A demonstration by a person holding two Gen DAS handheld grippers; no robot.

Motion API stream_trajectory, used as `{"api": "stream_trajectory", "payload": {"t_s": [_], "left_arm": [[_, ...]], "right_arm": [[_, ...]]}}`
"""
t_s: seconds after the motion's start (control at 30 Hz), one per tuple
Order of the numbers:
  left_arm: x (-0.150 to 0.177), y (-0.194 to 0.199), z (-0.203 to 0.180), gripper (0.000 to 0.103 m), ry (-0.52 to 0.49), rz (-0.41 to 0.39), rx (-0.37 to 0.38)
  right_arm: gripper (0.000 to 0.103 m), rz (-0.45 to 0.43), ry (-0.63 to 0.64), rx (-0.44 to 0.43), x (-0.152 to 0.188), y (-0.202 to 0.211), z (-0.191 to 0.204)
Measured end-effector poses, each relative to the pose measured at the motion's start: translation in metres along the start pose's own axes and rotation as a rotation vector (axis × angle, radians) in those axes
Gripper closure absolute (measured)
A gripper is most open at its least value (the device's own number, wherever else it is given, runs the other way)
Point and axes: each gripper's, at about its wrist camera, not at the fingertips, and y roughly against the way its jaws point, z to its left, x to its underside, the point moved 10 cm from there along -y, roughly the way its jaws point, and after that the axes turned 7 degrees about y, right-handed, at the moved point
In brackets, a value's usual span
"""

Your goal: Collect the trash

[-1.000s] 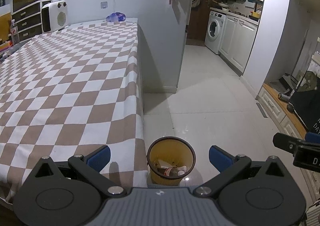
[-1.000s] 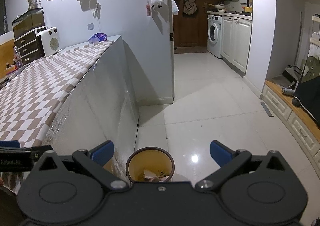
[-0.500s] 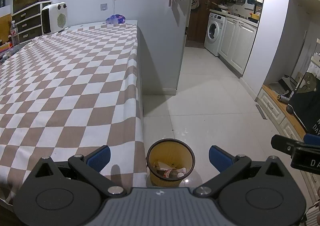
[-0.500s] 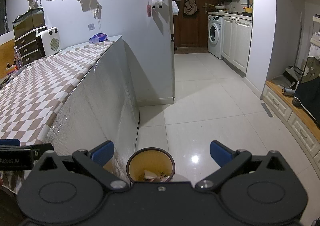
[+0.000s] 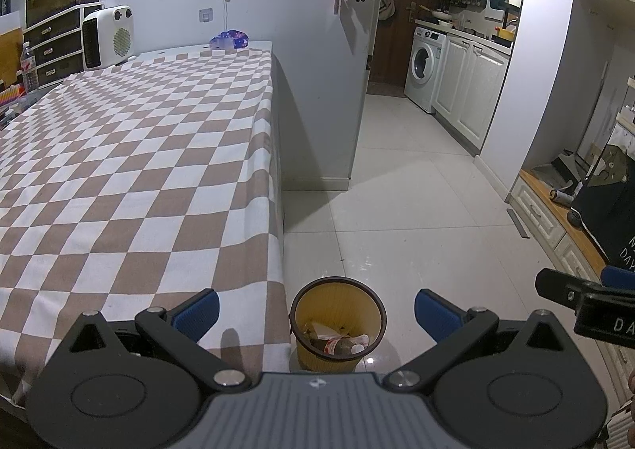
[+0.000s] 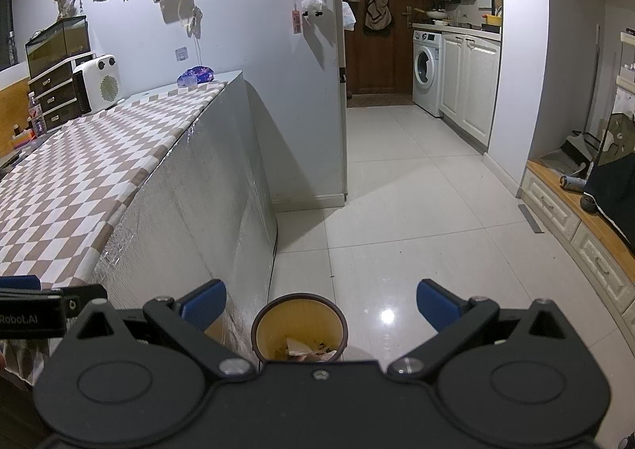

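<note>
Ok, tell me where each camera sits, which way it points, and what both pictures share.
Left wrist: sits on the left gripper, above the checkered table, looking along it toward the kitchen; its blue fingers and the right gripper's tip show.
Right wrist: sits on the right gripper, lower, beside the table's side; its own fingers and the left gripper's tip show.
Shared: the yellow bin with trash inside, washing machine.

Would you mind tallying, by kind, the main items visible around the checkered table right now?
Yellow ribbed plastic waste bin holding trash: 1
Open blue-padded black grippers, left gripper and right gripper: 2
White rounded space heater: 1
White front-loading washing machine: 1
Clear plastic water bottle: 1
Total: 6
</note>
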Motion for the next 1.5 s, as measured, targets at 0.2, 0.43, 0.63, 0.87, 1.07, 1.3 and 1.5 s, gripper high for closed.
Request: {"api": "stream_trajectory", "payload": {"t_s": [0.2, 0.43, 0.63, 0.87, 1.07, 1.3, 1.5], "left_arm": [[0.0002, -0.0001, 0.0000, 0.000, 0.000, 0.000, 0.000], [0.0005, -0.0003, 0.0003, 0.000, 0.000, 0.000, 0.000], [0.0007, -0.0003, 0.0004, 0.000, 0.000, -0.001, 0.000], [0.0004, -0.0002, 0.0000, 0.000, -0.001, -0.002, 0.000], [-0.0006, 0.0000, -0.0008, 0.000, -0.002, -0.003, 0.001], [-0.0029, 0.0002, -0.0024, 0.000, -0.002, -0.002, 0.003], [-0.0035, 0.0001, -0.0028, 0.000, -0.002, -0.002, 0.003]], "right_arm": [[0.000, 0.000, 0.000, 0.000, -0.0002, 0.0001, 0.0005], [0.000, 0.000, 0.000, 0.000, 0.0000, 0.0000, 0.0002], [0.000, 0.000, 0.000, 0.000, 0.0001, 0.0001, 0.0003], [0.000, 0.000, 0.001, 0.000, -0.0007, 0.0004, 0.0019], [0.000, 0.001, 0.001, 0.000, -0.0006, 0.0003, 0.0018], [0.000, 0.001, 0.001, 0.001, -0.0006, 0.0002, 0.0018], [0.000, 0.001, 0.001, 0.000, -0.0008, 0.0002, 0.0019]]}}
